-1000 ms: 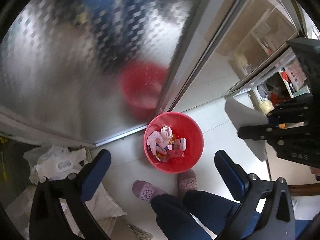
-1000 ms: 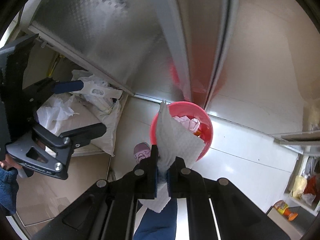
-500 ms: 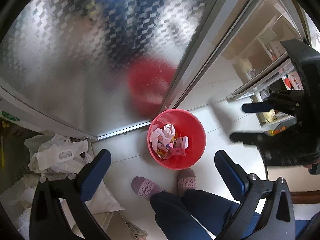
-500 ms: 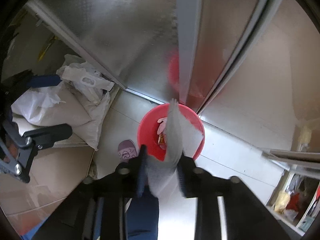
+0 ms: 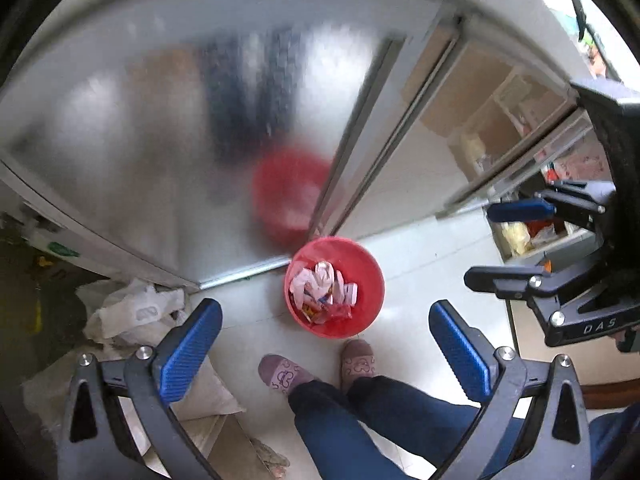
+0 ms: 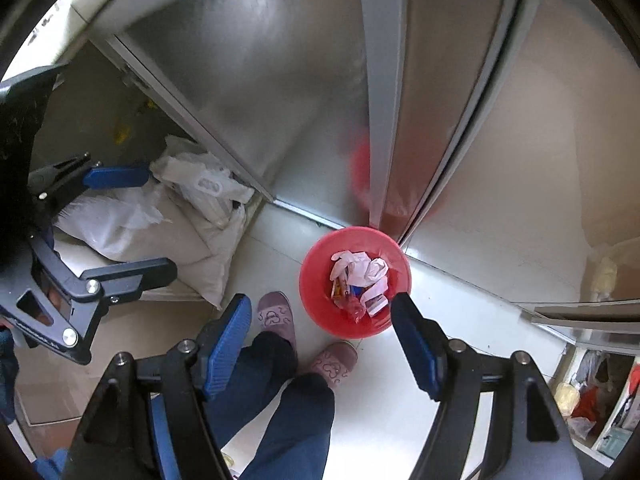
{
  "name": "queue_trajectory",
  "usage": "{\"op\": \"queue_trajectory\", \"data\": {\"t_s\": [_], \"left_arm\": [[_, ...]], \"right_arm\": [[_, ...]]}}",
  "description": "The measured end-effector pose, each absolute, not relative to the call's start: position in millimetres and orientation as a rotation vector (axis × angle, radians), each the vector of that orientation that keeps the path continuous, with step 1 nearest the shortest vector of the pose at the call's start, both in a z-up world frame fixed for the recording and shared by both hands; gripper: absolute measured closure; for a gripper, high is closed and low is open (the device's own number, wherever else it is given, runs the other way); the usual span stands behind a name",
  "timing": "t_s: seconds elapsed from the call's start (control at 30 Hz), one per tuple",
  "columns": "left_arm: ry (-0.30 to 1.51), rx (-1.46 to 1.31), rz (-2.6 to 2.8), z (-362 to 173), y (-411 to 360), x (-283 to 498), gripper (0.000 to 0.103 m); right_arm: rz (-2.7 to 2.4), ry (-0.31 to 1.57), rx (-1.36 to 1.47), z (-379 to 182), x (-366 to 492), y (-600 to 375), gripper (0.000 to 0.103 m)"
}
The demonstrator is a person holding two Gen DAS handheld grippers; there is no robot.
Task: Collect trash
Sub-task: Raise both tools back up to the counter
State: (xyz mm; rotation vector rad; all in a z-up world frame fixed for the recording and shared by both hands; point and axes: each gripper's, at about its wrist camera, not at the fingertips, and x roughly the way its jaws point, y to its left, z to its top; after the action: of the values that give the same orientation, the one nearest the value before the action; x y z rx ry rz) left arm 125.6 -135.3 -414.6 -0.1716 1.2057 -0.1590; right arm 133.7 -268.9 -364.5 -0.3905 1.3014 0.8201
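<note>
I look down through both wrist cameras at a round red plastic trash bin (image 5: 334,286) standing on the pale tiled floor (image 5: 420,276), just in front of the frosted sliding door (image 5: 180,128) and its metal frame. In the left wrist view the bin sits a little below the middle of the frame; in the right wrist view it is right of centre. Inside it lies the trash – crumpled white paper (image 6: 364,268) on top, with colourful wrappers (image 6: 348,296) underneath.

My left gripper (image 5: 326,350) has its blue-padded jaws standing wide apart with nothing between them; only the floor, the bin and the person's feet show through the gap. My right gripper (image 6: 320,340) is opening – its jaws are parted and empty as well. Neither touches the bin; both hang well above it, pointing steeply down.

The person's two mauve slippers (image 5: 284,372) stand just beside the bin's near edge, with dark blue trouser legs (image 5: 360,420) running to the bottom of both frames.

At the left of the right wrist view, white plastic bags (image 6: 192,188) are heaped against the door track. At the lower right of that view, an open shelf holds cluttered items I cannot make out.
</note>
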Motion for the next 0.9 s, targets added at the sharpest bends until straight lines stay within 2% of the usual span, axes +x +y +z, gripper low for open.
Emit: {"op": "queue_trajectory", "data": {"t_s": [0.27, 0.4, 0.57, 0.7, 0.83, 0.9], "left_arm": [[1.127, -0.155, -0.191, -320, -141, 129, 0.000], [1.092, -0.139, -0.188, -279, -142, 128, 0.000], [1.049, -0.131, -0.179, -238, -145, 123, 0.000], [1.009, -0.120, -0.180, -212, -144, 123, 0.000], [0.984, -0.094, -0.182, -193, -142, 133, 0.000], [0.973, -0.081, -0.191, -184, -137, 140, 0.000]], "right_arm": [[0.792, 1.252, -0.372, -283, 129, -277, 0.033], [0.799, 1.197, -0.362, -243, 126, -280, 0.026], [0.786, 1.142, -0.339, -204, 126, -286, 0.025], [0.787, 1.084, -0.342, -182, 126, -289, 0.011], [0.792, 1.041, -0.352, -168, 131, -285, 0.008], [0.800, 1.009, -0.357, -161, 134, -282, 0.001]]}}
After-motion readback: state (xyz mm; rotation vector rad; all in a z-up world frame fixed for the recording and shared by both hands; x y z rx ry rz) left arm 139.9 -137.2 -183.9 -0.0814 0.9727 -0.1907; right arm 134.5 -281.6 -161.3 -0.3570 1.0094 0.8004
